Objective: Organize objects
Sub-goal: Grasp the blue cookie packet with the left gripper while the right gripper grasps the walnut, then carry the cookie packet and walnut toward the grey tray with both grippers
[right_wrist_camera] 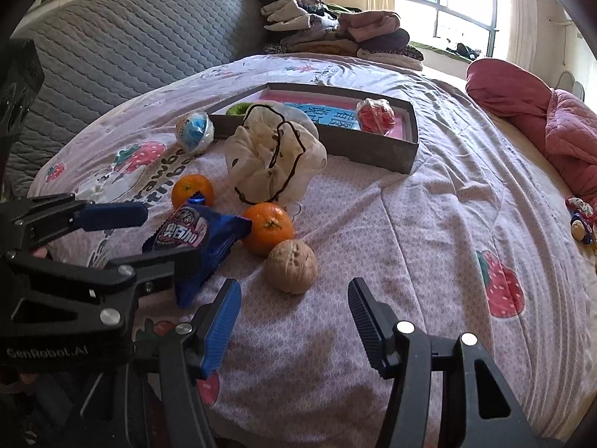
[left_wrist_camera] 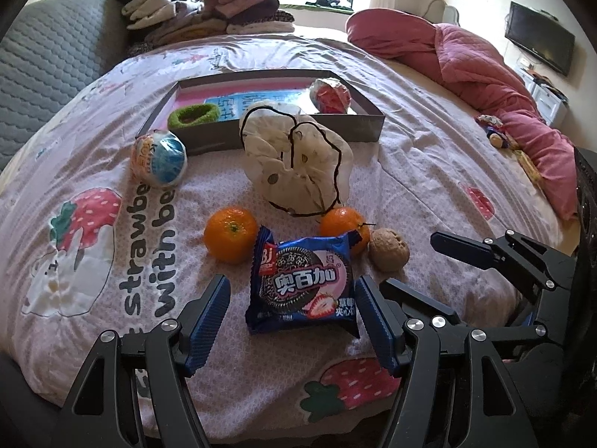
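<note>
A blue cookie packet (left_wrist_camera: 302,287) lies on the bedspread between the fingers of my open left gripper (left_wrist_camera: 293,317); the pads do not press on it. Beside it sit two oranges (left_wrist_camera: 230,233) (left_wrist_camera: 343,224) and a walnut (left_wrist_camera: 388,249). My right gripper (right_wrist_camera: 294,310) is open, with the walnut (right_wrist_camera: 291,267) just ahead of its fingertips. Behind them stand a white drawstring pouch (left_wrist_camera: 294,160) and a blue-white wrapped ball (left_wrist_camera: 159,162). A grey box tray (left_wrist_camera: 280,134) holds a green ring (left_wrist_camera: 193,115) and a red wrapped ball (left_wrist_camera: 330,95).
Folded clothes (left_wrist_camera: 209,7) are stacked at the far end of the bed by a grey quilted headboard (right_wrist_camera: 130,44). A pink quilt (left_wrist_camera: 485,71) is bunched along the right side, with a small toy (right_wrist_camera: 580,220) near it.
</note>
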The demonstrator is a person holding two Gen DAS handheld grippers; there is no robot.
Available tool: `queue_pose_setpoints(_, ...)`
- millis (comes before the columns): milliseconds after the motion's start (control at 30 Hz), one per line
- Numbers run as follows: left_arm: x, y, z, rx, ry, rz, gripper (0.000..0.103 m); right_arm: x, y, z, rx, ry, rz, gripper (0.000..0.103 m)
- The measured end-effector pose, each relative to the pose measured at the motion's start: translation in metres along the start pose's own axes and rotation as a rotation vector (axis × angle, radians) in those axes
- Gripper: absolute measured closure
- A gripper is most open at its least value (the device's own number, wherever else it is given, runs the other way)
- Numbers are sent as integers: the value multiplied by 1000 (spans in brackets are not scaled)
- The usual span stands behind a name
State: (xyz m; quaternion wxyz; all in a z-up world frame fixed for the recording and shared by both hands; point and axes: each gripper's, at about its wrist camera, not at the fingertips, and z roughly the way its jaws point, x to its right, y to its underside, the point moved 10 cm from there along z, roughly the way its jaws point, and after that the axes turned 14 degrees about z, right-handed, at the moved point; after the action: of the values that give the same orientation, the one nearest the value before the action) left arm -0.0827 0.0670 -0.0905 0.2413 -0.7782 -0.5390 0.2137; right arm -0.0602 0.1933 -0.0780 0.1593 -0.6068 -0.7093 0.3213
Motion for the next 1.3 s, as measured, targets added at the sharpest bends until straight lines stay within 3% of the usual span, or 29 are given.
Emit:
queue_pose_setpoints(267,0,0,14,-42,5,-28,32,1,-5,13,7,24,-29,44)
queue_pose_setpoints(367,0,0,18,-51,5,-36,32,-1,-6,17,9,26,-39,48)
queue_pose_setpoints(533,-3,4,23,-60,22,-60,33,-2,-4,23,-12,9,-40,63)
queue_pose_setpoints(700,-1,7,26,-68,46,-68,44,-4,-3,24,-17,-8,-40,70)
queue_pose_setpoints(933,-3,6,21,-53,63,-78,46,-2,-4,20,-9,-27,-14,70)
queue_pose_setpoints(1300,-7,-3,-3,15,30,-39,46,-1,-14,6,50,-47,12,70)
